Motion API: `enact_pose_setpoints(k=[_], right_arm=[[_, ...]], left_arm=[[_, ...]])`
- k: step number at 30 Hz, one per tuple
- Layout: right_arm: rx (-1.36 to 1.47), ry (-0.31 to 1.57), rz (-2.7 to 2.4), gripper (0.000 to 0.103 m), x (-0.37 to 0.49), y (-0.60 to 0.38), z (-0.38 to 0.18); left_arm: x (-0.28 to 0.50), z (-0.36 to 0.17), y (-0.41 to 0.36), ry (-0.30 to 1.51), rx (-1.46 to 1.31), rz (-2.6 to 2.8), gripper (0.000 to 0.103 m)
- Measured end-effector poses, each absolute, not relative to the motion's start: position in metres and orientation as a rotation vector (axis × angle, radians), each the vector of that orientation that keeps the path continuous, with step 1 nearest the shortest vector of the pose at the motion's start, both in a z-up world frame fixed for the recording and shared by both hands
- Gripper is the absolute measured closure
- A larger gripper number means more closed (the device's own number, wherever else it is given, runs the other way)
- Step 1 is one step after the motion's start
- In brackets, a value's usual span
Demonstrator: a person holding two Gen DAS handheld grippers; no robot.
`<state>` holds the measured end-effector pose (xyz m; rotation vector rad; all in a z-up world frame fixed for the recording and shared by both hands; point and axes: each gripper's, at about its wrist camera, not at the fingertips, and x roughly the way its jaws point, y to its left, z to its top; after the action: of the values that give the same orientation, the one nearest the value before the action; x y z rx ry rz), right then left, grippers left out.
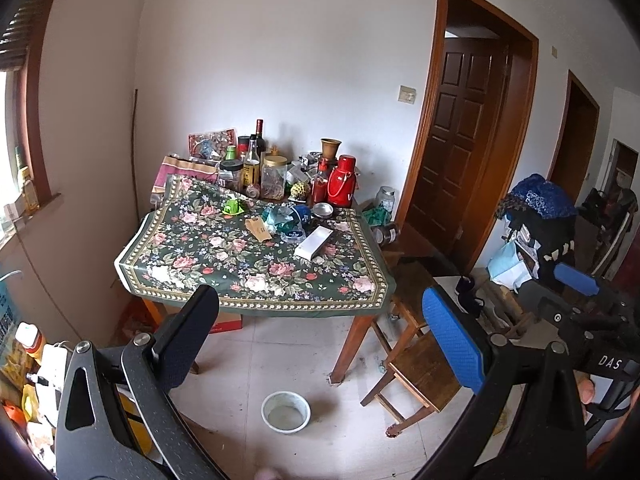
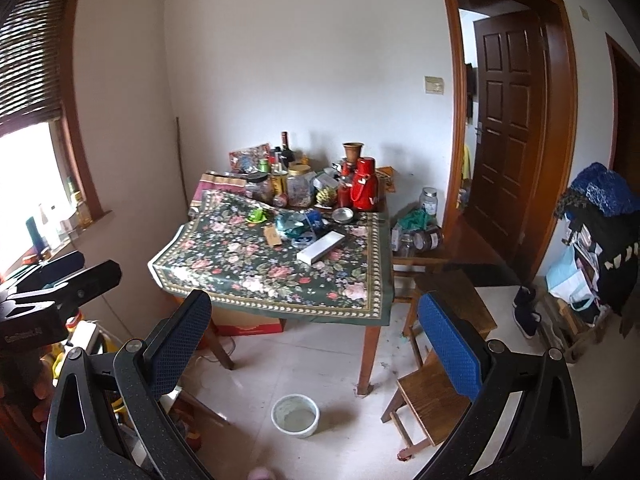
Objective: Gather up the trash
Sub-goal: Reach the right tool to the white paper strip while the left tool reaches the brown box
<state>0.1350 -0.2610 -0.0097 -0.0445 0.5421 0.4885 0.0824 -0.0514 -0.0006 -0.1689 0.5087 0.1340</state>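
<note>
Both my tongs stand wide and empty, left tongs (image 1: 320, 320) and right tongs (image 2: 316, 320), held back from the floral-cloth tabletop (image 1: 224, 276) so both cameras take in the whole scene first. Likely trash sits mid-tabletop toward the far right: crumpled clear-and-teal plastic wrapper (image 1: 280, 216), tan paper tag (image 1: 258, 230) just left of it, flat white cardboard box (image 1: 314, 242) nearer me. Bottles and jars crowd the far edge by the wall, probably kept there. White round bowl (image 1: 286, 412) rests on the floor by the near table leg. Approach not yet begun.
</note>
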Motion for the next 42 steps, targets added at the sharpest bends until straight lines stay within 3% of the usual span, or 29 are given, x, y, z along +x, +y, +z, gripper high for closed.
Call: enact_pose_setpoints(k=[27,37,42], right_arm=[[0.006,0.745,0.324,0.000,0.344,-0.112,-0.061],[-0.068,0.946,0.310,0.000,0.440,-0.070,-0.138],[-0.121,1.051,0.350,0.000,0.488,-0.045,-0.179]], left_arm=[[0.340,-0.044,0.119,0.614,-0.118,0.115,0.001],[0.411,-0.106,0.153,0.785,-0.193,0.204,0.011],[0.443,-0.131,0.163,0.861,-0.270,0.268,0.022]])
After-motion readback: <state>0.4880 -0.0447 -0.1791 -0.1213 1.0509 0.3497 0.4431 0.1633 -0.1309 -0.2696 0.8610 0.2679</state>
